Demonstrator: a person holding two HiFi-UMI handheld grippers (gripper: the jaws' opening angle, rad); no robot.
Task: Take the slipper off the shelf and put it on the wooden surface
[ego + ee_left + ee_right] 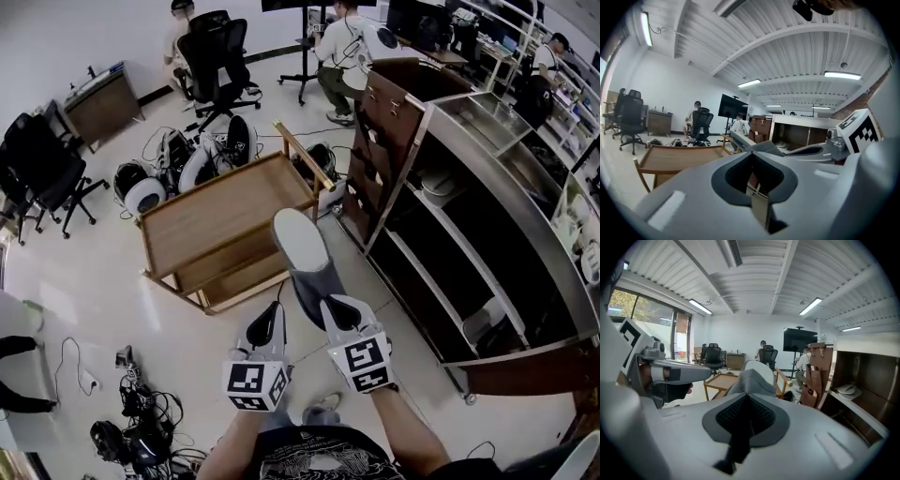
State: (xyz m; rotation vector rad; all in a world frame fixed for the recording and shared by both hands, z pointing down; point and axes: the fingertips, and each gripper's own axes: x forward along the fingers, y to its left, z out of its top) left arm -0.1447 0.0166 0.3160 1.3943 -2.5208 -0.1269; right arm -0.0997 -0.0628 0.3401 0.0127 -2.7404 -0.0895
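One grey slipper (302, 258), pinched at its near end by the jaws of my right gripper (339, 314), held out in mid-air between shelf (521, 221) and wooden table (225, 211), presumably for laying flat there; my left gripper (270, 314) beside it, jaws together, empty.

Dark printed T-shirt (314, 464); pale grey left gripper (270, 319) and right gripper (336, 314) bear black-and-white marker cubes (255, 384).

Pale floor (84, 300), black office chairs (217, 56), ribbed ceiling (754, 282), strip lights (809, 306)
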